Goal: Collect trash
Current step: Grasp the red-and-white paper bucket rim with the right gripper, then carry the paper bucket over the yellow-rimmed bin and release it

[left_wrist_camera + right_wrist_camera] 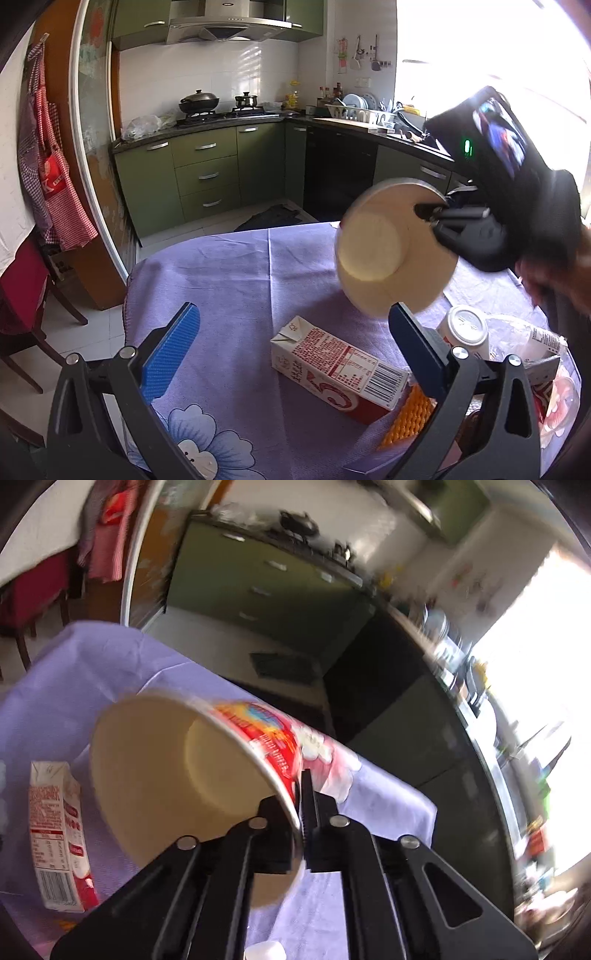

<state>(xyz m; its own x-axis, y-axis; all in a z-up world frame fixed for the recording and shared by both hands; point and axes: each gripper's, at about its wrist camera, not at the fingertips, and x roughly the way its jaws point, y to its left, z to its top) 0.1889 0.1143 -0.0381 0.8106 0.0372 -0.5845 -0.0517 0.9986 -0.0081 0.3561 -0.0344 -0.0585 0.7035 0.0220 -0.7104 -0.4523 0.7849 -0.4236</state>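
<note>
A large paper cup [391,247], cream inside with a red printed outside [266,734], hangs tilted above the purple tablecloth. My right gripper [301,808] is shut on its rim, one finger inside and one outside; in the left wrist view the right gripper [430,214] grips the cup from the right. My left gripper [291,347] stands open low over the table, blue pads wide apart, nothing between them but the table. Ahead of it lies a red-and-white milk carton [340,365], also at the left in the right wrist view as the carton [59,845].
More trash lies at the table's right: a white can [466,326], an orange textured piece [410,417], clear plastic wrapping and a container [546,373]. A red chair [22,295] stands left of the table [229,266]. Green kitchen cabinets [207,173] lie beyond.
</note>
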